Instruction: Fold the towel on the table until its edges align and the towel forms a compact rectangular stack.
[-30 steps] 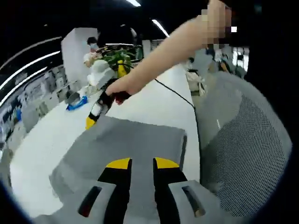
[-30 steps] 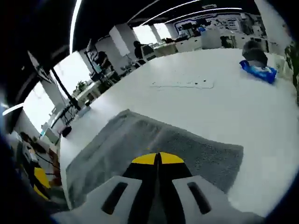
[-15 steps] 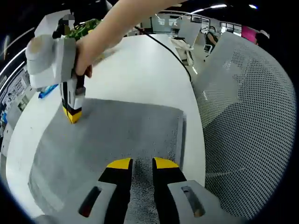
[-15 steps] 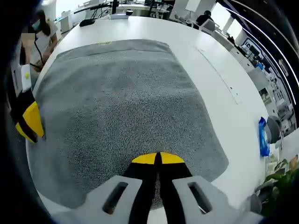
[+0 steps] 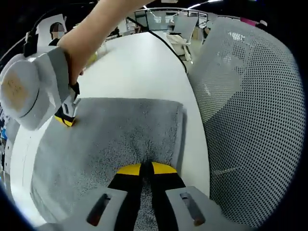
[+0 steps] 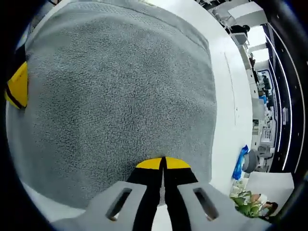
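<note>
A grey towel (image 5: 110, 139) lies flat on the white table (image 5: 139, 67); it also spreads under the right gripper view (image 6: 115, 86). My left gripper (image 5: 147, 168) is low on the towel's near edge, its yellow tips closed together on the cloth. In the right gripper view its yellow tip (image 6: 17, 86) sits at the towel's left edge. My right gripper (image 6: 162, 163) is shut with its tips down on the towel near a corner. In the left gripper view it (image 5: 65, 119) stands on the towel's far left corner, held by a person's hand (image 5: 86, 38).
A grey mesh chair back (image 5: 245, 115) stands close against the table's right edge. A black cable (image 5: 168, 45) runs across the far table. A blue object (image 6: 239, 166) and a green plant (image 6: 248, 202) sit past the towel's right side.
The left gripper's jaws have closed from open onto the towel. Both cameras have dropped closer to the cloth. The right gripper stays at its corner.
</note>
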A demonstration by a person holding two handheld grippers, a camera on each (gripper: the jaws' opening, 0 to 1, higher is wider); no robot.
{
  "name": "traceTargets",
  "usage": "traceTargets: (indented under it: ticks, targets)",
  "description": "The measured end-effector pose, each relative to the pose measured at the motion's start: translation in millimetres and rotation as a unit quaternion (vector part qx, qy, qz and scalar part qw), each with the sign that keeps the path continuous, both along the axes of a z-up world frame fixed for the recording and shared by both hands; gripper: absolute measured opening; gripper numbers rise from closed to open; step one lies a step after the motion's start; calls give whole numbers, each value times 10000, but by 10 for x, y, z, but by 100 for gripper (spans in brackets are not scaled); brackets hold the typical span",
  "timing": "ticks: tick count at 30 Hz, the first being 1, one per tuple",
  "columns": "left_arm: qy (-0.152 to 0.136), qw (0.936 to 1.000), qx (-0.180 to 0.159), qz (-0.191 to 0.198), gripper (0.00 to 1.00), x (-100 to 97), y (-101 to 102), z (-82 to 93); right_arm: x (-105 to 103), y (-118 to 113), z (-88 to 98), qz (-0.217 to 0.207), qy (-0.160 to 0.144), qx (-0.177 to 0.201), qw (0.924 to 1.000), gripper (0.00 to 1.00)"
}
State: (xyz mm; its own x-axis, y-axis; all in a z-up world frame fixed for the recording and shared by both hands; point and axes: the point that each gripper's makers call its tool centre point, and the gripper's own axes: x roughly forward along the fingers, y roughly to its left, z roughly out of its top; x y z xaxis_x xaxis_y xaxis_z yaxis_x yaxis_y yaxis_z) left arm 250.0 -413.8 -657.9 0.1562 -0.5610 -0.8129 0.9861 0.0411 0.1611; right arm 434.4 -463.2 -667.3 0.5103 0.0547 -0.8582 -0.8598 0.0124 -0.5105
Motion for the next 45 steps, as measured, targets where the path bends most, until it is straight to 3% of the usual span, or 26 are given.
traceTargets:
  ticks: [3,7,18,25,27,29,33,37,41,45]
  targets:
    - [-135,9995,233,-178,5,-25,13,-2,-21,-46,6,-228,120,66,9996,0]
    - [-214,9980,585,-133,5,-47,31,-7,-70,-98,0,-443,193,81,9988,0]
    - [122,9952,933,263,4,-102,159,-13,-213,-179,5,-470,24,-192,9987,0]
    - [-444,9866,1569,-67,3,-147,217,-11,-258,-203,20,-760,125,-17,9970,0]
    - [-425,9849,1665,229,3,-142,211,-16,-260,-210,24,-854,130,76,9962,0]
    - [-599,9817,1808,-13,3,-147,216,-15,-257,-216,24,-935,135,177,9954,0]
    - [-723,9798,1862,-99,3,-151,253,-17,-290,-223,22,-825,69,253,9962,0]
    - [-658,9807,1843,-35,3,-97,356,-9,-309,-231,33,-878,90,450,9951,0]
    - [-503,9815,1833,222,3,-66,426,-11,-326,-237,39,-1092,160,673,9916,0]
    - [-514,9780,1970,446,3,-42,488,-18,-355,-237,36,-1226,217,777,9892,0]
